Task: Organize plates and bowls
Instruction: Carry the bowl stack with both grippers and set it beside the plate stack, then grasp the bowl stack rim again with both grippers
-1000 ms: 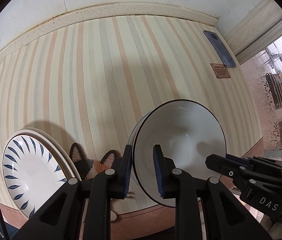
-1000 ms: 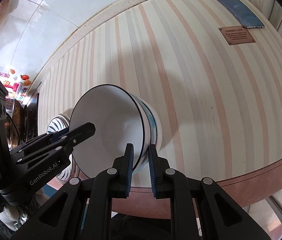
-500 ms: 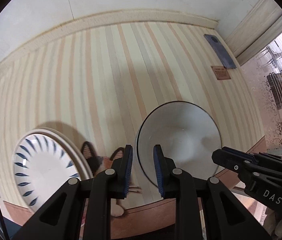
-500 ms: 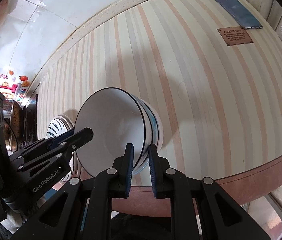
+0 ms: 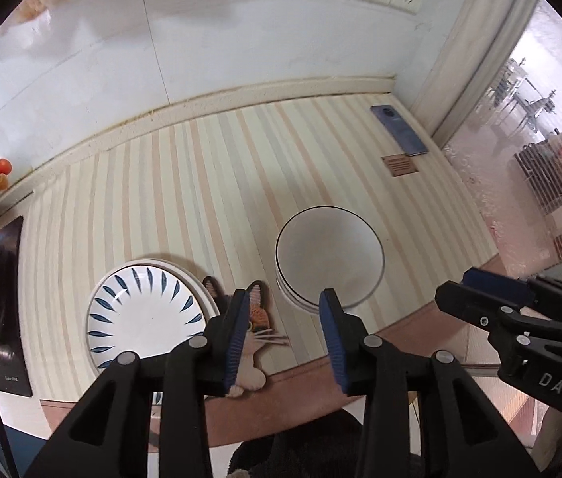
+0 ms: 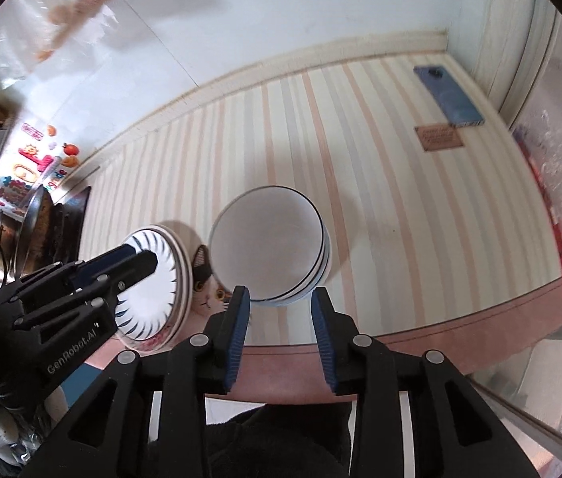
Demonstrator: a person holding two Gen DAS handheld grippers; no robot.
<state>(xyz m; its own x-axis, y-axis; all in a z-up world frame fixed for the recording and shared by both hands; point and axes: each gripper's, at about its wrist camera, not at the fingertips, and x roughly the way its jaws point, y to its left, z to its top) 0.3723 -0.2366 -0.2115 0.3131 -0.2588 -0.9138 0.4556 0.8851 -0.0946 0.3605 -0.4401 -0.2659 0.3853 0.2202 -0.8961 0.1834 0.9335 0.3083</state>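
Closest to us, the left gripper [image 5: 285,330] stands with its jaws partly apart and nothing between the blue pads; they have just been opening, and the bowl rim they were on is now free below them. The right gripper [image 6: 279,328] matches it — jaws a moderate way apart, just opened, empty.

Just beyond the tips of both tongs sits the stack of bowls [image 5: 329,259], white with a thin dark rim, the top one nested into at least two beneath; it rests flat on the striped mat [image 5: 201,183], near the counter's front edge. To the left of the left tongs lies the stack of plates [image 5: 145,310], the top plate white with blue leaf strokes. Between the two stacks a cat-shaped coaster [image 5: 257,318] peeks out, partly behind the left finger.

We judge these as glazed ceramic — stiff, fairly heavy for their size, slick under the pads and quick to chip if knocked rim to rim. The rim is the only place narrow enough for jaws like these, so we would pinch a bowl at opposite sides, one tong each, and set it down level. A plate we would take by its raised lip.

Far past the bowls, toward the back right corner, lie a phone [image 5: 398,129] and a small brown label [image 5: 400,165].
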